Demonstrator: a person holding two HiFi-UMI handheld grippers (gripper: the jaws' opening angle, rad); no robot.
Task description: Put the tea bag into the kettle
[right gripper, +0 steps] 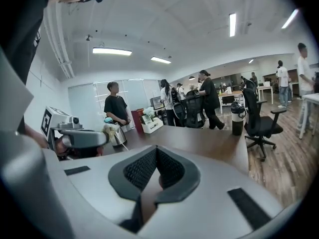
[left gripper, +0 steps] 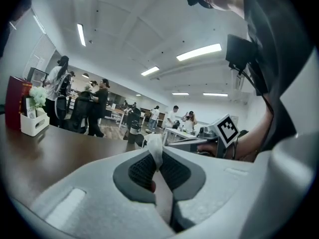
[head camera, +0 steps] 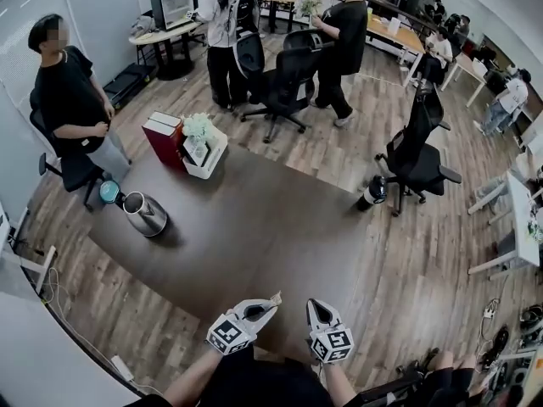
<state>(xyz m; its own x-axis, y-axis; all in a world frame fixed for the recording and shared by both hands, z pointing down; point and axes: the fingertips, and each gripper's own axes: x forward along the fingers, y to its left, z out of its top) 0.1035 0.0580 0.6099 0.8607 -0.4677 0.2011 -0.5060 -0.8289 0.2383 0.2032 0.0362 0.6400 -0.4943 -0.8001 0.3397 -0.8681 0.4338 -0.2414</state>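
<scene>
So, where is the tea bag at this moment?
In the head view the tea bag sits bottom centre, pinched in the left gripper, far from the kettle at the left.

An open office: desks (head camera: 392, 34), swivel chairs (head camera: 287, 81), computer monitor (head camera: 174, 7).

One kettle (head camera: 146, 214) and one teal lid (head camera: 109, 192) sat at the left of the single dark table (head camera: 271, 236). One white holder with flowers (head camera: 206, 153) sat upper left of centre. There was one tea bag (head camera: 273, 299). Two grippers showed at the bottom: left gripper (head camera: 270, 305), right gripper (head camera: 316, 305). Three people stood nearest: one at left (head camera: 72, 100), two at top (head camera: 225, 32) (head camera: 344, 41). At least three black office chairs (head camera: 420, 155) were in view.
</scene>
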